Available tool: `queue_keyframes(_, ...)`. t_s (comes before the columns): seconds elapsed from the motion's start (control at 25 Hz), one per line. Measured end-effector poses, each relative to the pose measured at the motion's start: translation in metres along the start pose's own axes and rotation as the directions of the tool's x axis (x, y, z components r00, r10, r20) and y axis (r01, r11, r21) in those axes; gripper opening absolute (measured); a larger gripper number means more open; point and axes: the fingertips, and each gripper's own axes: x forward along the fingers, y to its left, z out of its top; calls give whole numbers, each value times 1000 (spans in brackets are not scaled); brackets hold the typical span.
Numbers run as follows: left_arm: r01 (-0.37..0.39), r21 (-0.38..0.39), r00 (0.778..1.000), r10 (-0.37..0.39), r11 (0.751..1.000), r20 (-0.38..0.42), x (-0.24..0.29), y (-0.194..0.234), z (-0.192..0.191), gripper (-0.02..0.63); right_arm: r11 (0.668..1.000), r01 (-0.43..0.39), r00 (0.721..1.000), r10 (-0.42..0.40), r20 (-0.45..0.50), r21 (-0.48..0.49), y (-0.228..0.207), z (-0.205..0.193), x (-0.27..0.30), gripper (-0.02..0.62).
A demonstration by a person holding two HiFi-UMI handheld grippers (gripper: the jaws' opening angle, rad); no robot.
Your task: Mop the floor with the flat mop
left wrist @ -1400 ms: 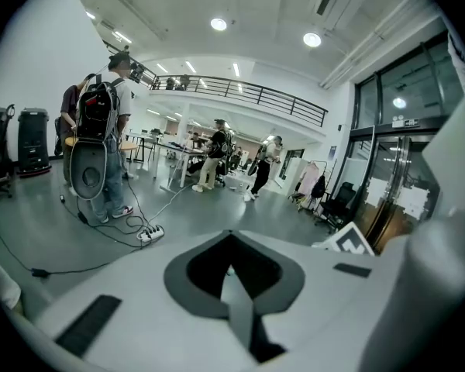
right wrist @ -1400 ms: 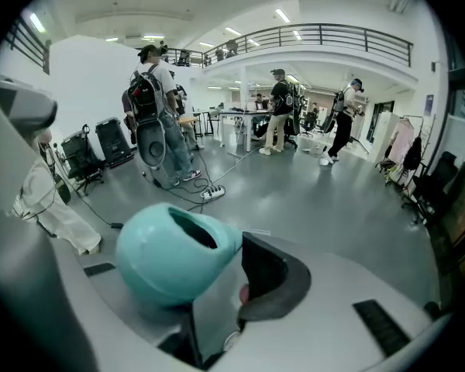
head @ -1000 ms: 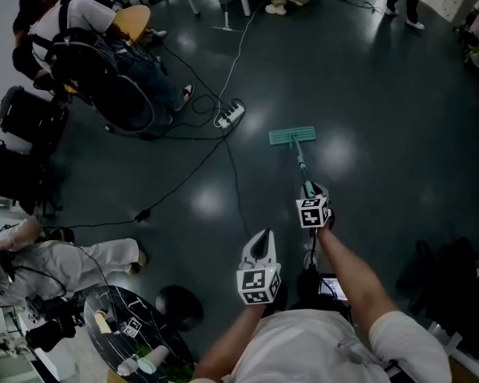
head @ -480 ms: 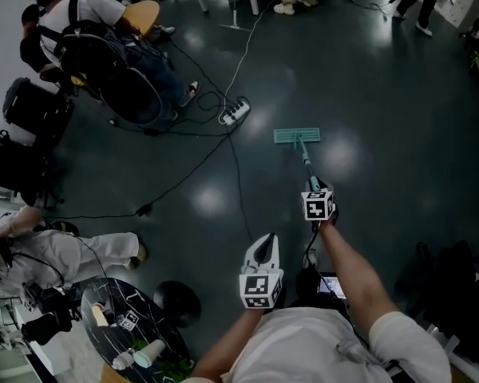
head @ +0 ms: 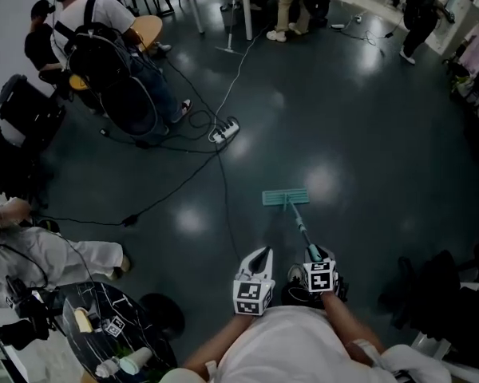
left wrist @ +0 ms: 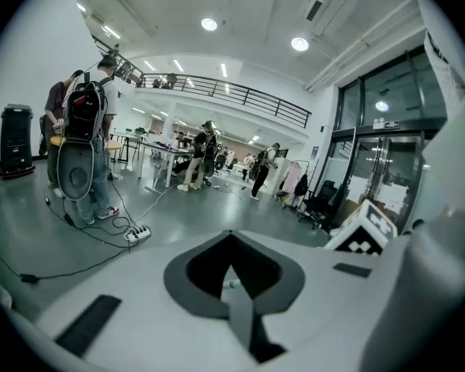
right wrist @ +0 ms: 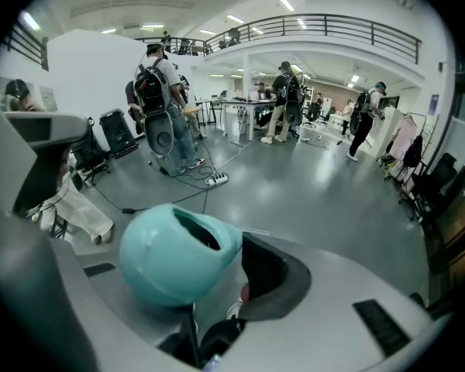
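Right gripper (head: 314,255) fingers clamped on mop (head: 285,197) handle, left gripper (head: 259,258) fingers together, empty — mop could snag nearby cable (head: 223,178).

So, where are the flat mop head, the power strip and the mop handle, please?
flat mop head (head: 285,197), head view, middle of the teal pad.
power strip (head: 225,132), head view, middle of its white body.
mop handle (right wrist: 167,262), right gripper view, rounded side of its teal end cap.

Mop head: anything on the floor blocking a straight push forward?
Nothing visible directly ahead of the mop head. A black cable runs past on its left, and a power strip sits farther ahead-left.
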Motion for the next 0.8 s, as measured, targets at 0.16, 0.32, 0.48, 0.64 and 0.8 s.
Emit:
queue_keyframes(0.16,2,-11,1000,-2,1000,3,-8,4,-3,5,999,-14,999,13,-38,-34,12,-31,-37,117)
queue_keyframes(0.32,5,-27,1000,-5,1000,3,-10,9,-2,5,999,-2,1000,2,-3,-37,14,-33,-34,115)
queue_keyframes(0.48,15,-42,1000,-15,999,-6,-6,7,0,5,998,17,997,-13,79,-53,11,-3,-27,115)
queue_keyframes(0.64,8,-46,1000,-8,999,-16,-2,9,2,5,997,5,996,2,88,-75,13,13,-14,114)
queue_keyframes(0.8,-8,-45,1000,6,999,-26,3,9,1,5,998,6,999,-3,52,-64,12,3,-11,114)
